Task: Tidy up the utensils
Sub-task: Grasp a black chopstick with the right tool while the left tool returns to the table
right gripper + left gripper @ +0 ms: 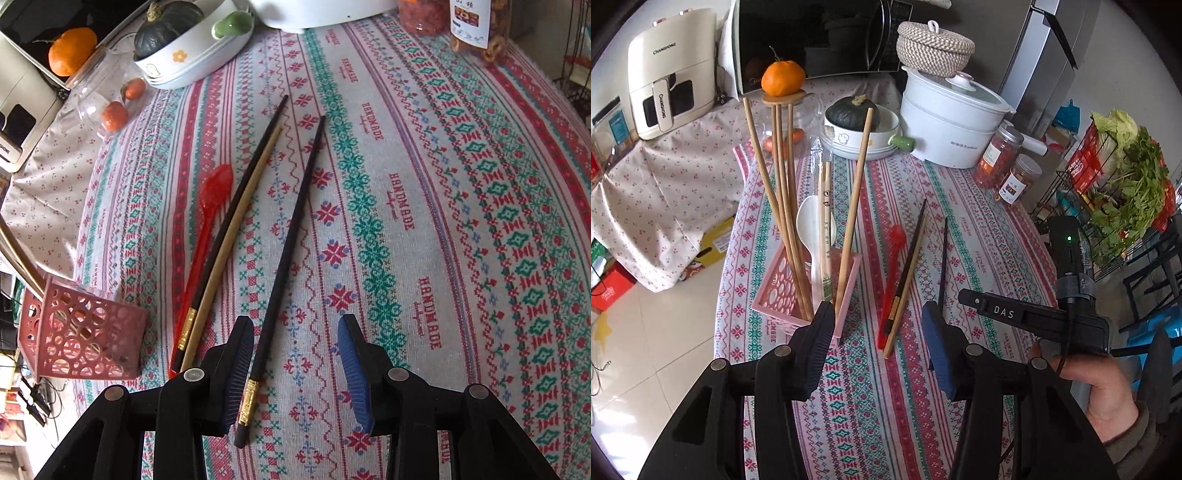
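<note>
My right gripper (295, 373) stands with jaws wide apart, low over the patterned tablecloth (461, 229). A lone black chopstick (291, 251) lies between the fingers, its gold-banded butt at bottom centre of the right wrist view, close beside the left-hand pad (238, 373); I cannot tell if they touch. Its long axis runs up-frame, leaning a little right, tip toward the upper middle. Bare cloth lies to the right of it, out to the table's curved right edge.

My left gripper (879, 343) also stands spread and holds nothing. Its left-hand pad (818, 343) sits just in front of the pink perforated holder (775, 295), at that box's near corner. Wooden chopsticks (786, 206) stand in the holder, fanned upward, with a white spoon (812, 229) among them.

Left of the lone stick, three pieces lie bunched and nearly parallel to it: a second black chopstick (236, 218), a tan wooden chopstick (229, 251) touching it, and a red plastic spoon (210, 206), bowl pointing up-frame. The holder's side shows at lower left in the right wrist view, near the table's left edge.

Farther up: a bowl with a dark squash (166, 26), a clear jar with small oranges (107, 99), a white pot (945, 122).
</note>
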`<state>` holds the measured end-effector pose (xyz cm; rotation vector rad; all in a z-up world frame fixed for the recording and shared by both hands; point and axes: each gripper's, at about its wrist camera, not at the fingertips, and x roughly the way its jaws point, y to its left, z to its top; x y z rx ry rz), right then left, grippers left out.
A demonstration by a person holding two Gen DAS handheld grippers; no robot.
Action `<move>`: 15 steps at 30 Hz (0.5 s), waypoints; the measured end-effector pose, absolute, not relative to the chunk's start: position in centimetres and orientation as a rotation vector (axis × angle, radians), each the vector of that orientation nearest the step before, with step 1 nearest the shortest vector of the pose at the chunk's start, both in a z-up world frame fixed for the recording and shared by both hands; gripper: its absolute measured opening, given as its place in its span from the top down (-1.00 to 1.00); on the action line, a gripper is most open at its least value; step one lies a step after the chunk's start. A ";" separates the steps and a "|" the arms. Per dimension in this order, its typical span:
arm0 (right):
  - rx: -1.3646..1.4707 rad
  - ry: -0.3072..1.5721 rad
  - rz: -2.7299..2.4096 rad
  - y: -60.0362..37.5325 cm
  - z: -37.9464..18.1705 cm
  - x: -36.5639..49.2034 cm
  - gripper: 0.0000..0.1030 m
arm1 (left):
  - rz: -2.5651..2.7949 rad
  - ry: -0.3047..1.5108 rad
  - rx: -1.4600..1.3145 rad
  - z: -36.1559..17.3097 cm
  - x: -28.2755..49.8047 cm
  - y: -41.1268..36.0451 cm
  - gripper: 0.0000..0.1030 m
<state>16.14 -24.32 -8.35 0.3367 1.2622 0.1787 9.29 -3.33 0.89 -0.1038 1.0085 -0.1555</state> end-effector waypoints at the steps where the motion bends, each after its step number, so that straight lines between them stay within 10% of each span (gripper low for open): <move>1: 0.334 1.261 0.171 -24.4 -8.5 16.4 0.17 | -0.155 1.010 -0.105 0.9 9.4 -3.3 0.00; 15: 0.301 1.287 0.169 -22.9 -10.7 19.6 0.34 | -0.157 1.015 -0.138 1.1 10.5 -3.2 0.00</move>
